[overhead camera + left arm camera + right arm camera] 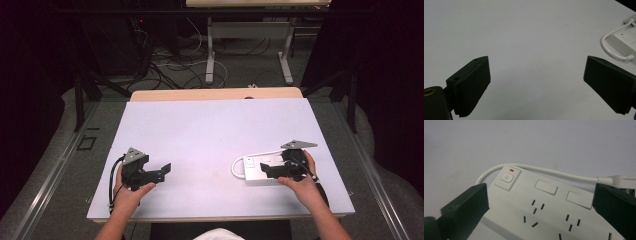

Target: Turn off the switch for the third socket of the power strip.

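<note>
Power strip (260, 171), white, lies flat on the worktop (210, 135) directly beneath the right claw (266, 172). Right hand (303, 182) comes in from the near edge, forearm angled inward, and holds its claw low over the strip with the jaws pointing toward the left claw. In the right gripper view the jaws stand wide apart, one at each side of the strip's switch end, pads clear of the casing: released, nothing gripped. Switch button (506, 178) with a red indicator above it sits just inside one jaw; two blank covers and the socket slots run on toward the other jaw.

Long axis of the strip runs side to side across the worktop, roughly along the line the right claw points. Switch end faces the left claw. White cord (239, 162) leaves that end, loops round, and runs back along the strip's far edge.

Left hand (127, 192) rests at the near left of the worktop. Left claw (164, 171) points toward the strip, well apart from it, jaws spread wide over bare surface: released, empty.
</note>
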Available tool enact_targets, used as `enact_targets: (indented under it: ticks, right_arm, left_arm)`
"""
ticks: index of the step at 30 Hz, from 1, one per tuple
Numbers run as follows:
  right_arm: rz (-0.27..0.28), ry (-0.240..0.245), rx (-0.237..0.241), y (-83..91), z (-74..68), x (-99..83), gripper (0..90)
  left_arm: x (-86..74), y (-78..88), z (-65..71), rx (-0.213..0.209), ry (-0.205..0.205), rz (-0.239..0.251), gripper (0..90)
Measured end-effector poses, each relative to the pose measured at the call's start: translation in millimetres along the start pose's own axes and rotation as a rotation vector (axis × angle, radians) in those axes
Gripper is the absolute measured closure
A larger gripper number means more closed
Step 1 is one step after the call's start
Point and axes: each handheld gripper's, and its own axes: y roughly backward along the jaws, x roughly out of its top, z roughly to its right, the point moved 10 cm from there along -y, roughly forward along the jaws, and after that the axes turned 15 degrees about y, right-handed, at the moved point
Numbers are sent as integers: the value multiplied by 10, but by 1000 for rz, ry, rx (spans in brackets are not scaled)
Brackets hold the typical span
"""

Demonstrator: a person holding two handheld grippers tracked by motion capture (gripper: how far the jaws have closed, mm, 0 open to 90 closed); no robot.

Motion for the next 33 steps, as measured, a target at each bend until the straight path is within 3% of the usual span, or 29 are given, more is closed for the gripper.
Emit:
enact_targets:
  ticks: [5, 15, 33]
  right_arm:
    - [-6, 37, -10, -12, -48, 58, 0]
    - [-9, 104, 33, -122, -250, 178, 0]
    - [55, 183, 73, -252, -569, 273, 0]
  left_arm:
    - [2, 5, 6, 0, 0, -1, 68]
    - [-13, -17, 27, -7, -6, -9, 68]
    - [-59, -75, 74, -17, -16, -30, 68]
